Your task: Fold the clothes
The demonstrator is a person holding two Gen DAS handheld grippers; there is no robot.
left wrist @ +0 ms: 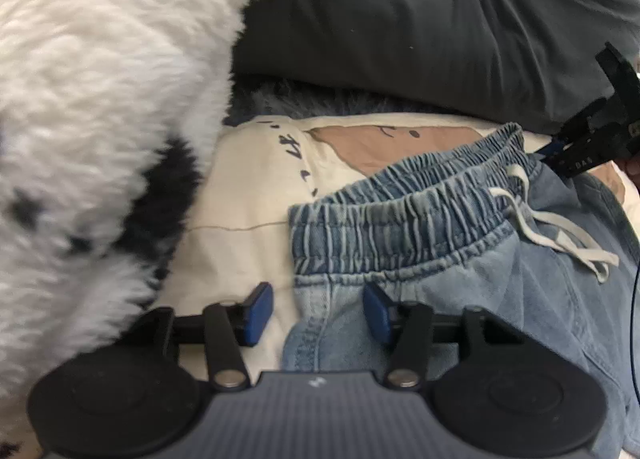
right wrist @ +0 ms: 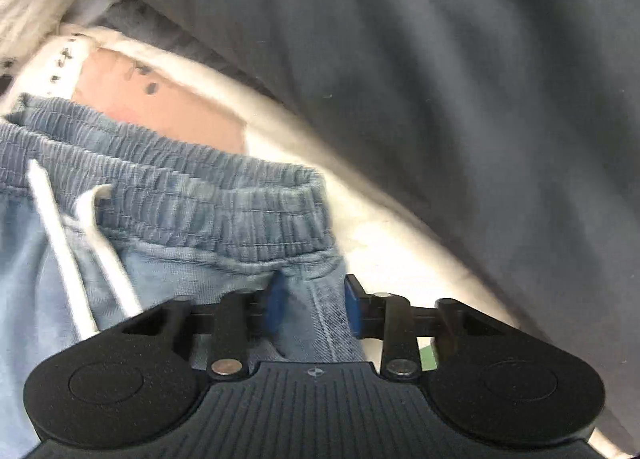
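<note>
A: Largest first: what lies where?

B: A cream bed sheet (left wrist: 240, 243) carries the denim shorts (left wrist: 500, 299), waistband (left wrist: 400, 215) towards a dark grey pillow (left wrist: 440, 19). A white plush (left wrist: 100, 99) crowds the shorts' left side. A white drawstring (left wrist: 560, 235) trails over the front.

A: Which step is in hand?

B: Judged from the frames, the taking-hold at the two waist corners, before any fold. The left gripper (left wrist: 318, 313) straddles the left side seam just below the waistband; its fingers stand released, one over sheet, one over denim. The right gripper (right wrist: 314, 305) straddles the right side seam; its fingers are partly drawn in around the cloth, but whether the pads already press on it cannot be told.

A: What does the next move call for?

B: Probably both grips made firm on the seams, then a lift together.

A: Edges and open room?

B: Plush hems in the left, the pillow the far side; bare sheet shows beside each corner. The near side is hidden by the grippers.
</note>
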